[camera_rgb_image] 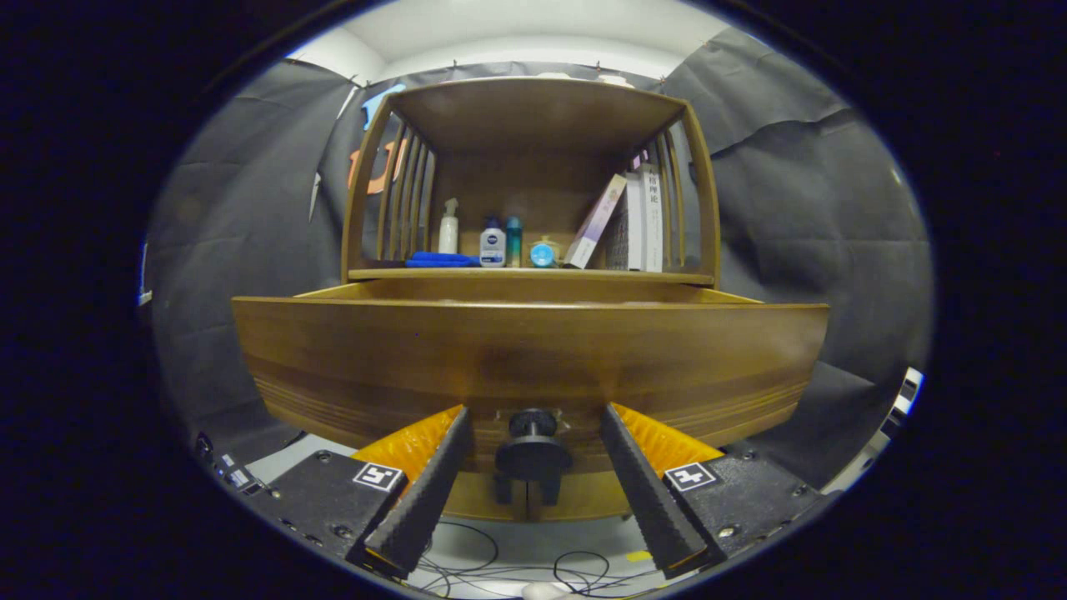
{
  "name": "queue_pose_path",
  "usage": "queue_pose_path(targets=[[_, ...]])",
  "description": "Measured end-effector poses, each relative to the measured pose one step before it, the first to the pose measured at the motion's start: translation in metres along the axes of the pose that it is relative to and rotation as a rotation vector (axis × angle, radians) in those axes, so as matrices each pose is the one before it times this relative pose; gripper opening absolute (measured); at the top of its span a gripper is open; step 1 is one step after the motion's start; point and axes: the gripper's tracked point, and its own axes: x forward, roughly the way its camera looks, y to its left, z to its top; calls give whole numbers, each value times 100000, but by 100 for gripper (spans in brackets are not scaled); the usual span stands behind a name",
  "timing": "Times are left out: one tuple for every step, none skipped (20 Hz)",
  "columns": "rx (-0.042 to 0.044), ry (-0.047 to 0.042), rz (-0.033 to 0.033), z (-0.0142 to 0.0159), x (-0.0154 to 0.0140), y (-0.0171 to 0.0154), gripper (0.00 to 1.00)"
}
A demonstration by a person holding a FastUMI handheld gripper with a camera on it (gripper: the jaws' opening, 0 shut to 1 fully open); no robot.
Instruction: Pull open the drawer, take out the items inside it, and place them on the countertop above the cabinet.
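Your wide-open gripper (533, 433) grips nothing, its fingers flanking the round black knob (533, 450) of the brown wooden drawer (533, 358), which stands pulled out below the countertop (533, 273); its hidden contents remain to be lifted out.

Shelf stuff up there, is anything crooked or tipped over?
One thing: a purple book leans slanted against the upright books. The bottles stand straight. The gripper is open, fingers either side of the drawer knob.
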Motion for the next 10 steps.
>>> queue_pose_path(targets=[[-1321, -1, -156, -368, -249, 113, 98], [-69, -1166, -51, 179, 37, 61, 98], [164, 328, 61, -146, -56, -21, 98], [574, -92, 164, 148, 214, 26, 99], [12, 728, 250, -99, 146, 30, 99], [-153, 356, 286, 139, 225, -42, 99], [-97, 49, 436, 113, 245, -56, 99], [3, 260, 460, 61, 279, -93, 99], [210, 225, 278, 132, 644, -79, 99], [491, 172, 300, 175, 195, 19, 99]])
